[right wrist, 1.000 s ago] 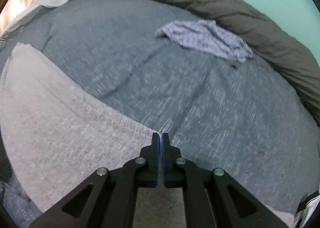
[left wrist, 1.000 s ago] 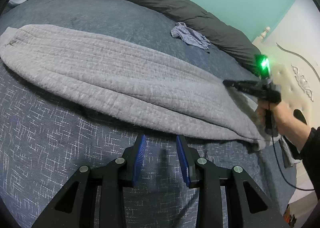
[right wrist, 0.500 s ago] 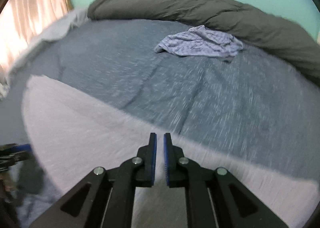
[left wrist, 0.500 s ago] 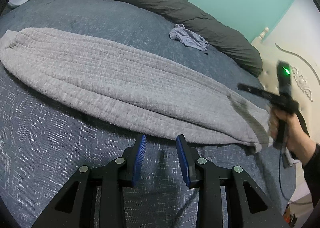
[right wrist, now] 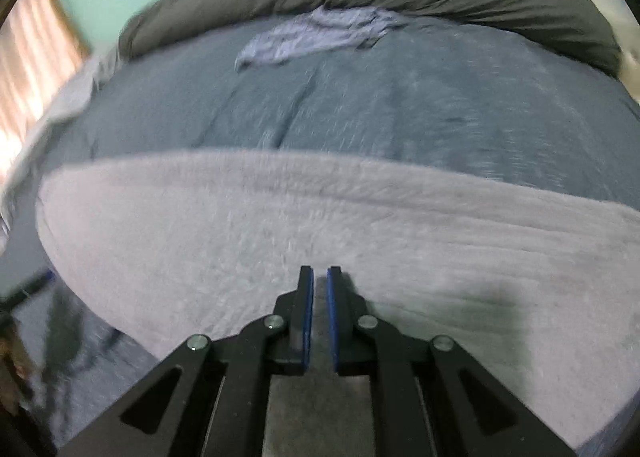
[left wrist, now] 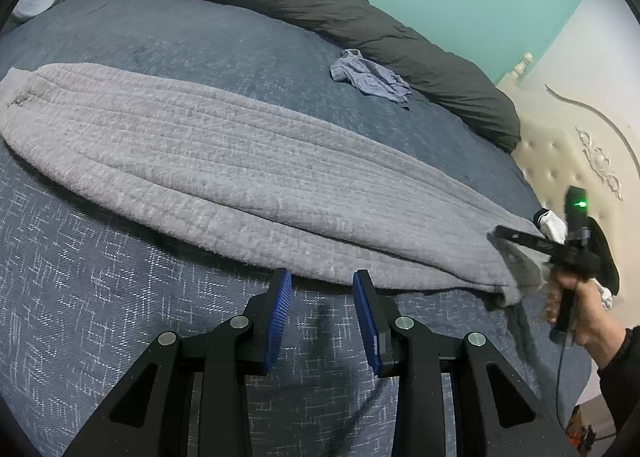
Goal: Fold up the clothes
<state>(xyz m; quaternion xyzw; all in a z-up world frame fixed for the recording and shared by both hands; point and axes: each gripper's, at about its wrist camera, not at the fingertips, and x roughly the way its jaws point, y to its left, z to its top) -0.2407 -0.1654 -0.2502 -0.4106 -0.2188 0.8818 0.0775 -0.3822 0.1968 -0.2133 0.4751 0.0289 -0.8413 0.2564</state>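
Across the blue bed (left wrist: 120, 297) lies the grey garment (left wrist: 248, 165), stretched long and flat for folding. Left tool (left wrist: 320, 289) hovers half-open and empty by its near edge; right tool (right wrist: 318, 285), nearly closed, holds nothing above its end.

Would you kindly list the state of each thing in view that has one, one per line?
Grey garment: laid out long and flat on the bed, folded lengthwise.
Blue cloth: crumpled, unfolded, lying apart near the dark duvet.
Dark duvet: bunched in a roll along the far edge.
Bedspread: spread flat.
Left tool: open, empty, just short of the garment's near edge.
Right tool: nearly shut, holding nothing, above the garment.
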